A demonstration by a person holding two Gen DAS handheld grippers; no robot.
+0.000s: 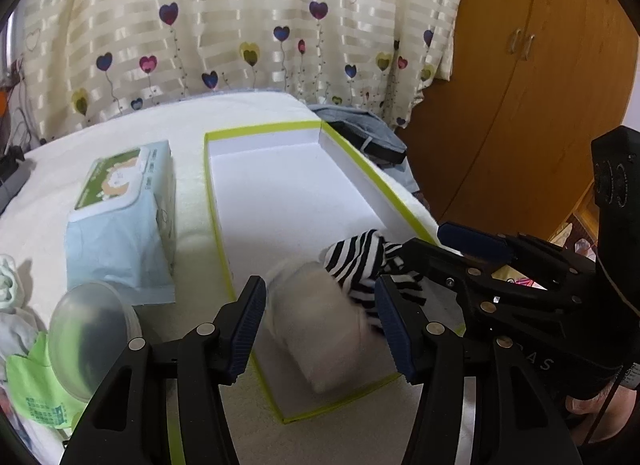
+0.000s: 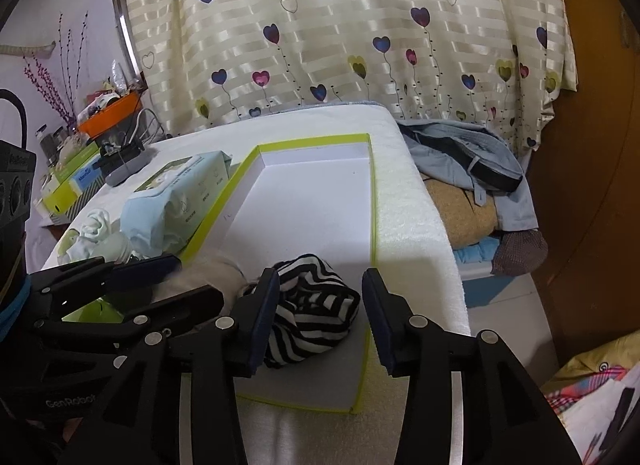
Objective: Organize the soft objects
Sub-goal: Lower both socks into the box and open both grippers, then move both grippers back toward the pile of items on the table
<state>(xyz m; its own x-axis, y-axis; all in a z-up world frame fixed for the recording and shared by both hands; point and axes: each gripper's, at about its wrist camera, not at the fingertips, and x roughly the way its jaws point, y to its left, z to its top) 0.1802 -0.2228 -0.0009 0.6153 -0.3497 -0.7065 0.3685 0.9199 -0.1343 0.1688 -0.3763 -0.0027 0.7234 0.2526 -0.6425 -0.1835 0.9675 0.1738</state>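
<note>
Both tools over the near end of the white tray with lime-green rim [image 1: 362, 163], which sits on a cream towel-covered worktop [image 1: 188, 117]

Right tool [image 2: 320, 319]: jaws apart, not pressing anything. The black-and-white striped cloth bundle [image 2: 316, 315] lies on the tray floor between them; left pad looks right against it, right pad clear with a gap

Left tool [image 1: 320, 331]: jaws wide, nothing gripped. A rolled white cloth [image 1: 320, 329] lies between them in the tray's near corner, blurred, so I can't tell whether the pads touch it. It lies just beside the striped bundle, the two apparently touching

My right tool shows in the left view, coming in from the right over the tray edge with the striped bundle at its tips

Outside the tray, on its left: pale blue wet-wipes pack [image 1: 124, 221] with green label, close to the rim. Nearer me, a clear plastic dome [image 1: 86, 329] over a green packet [image 1: 38, 397], plus pale baby clothes [image 2: 96, 229] at the worktop edge

Rest of the tray is bare white
</note>
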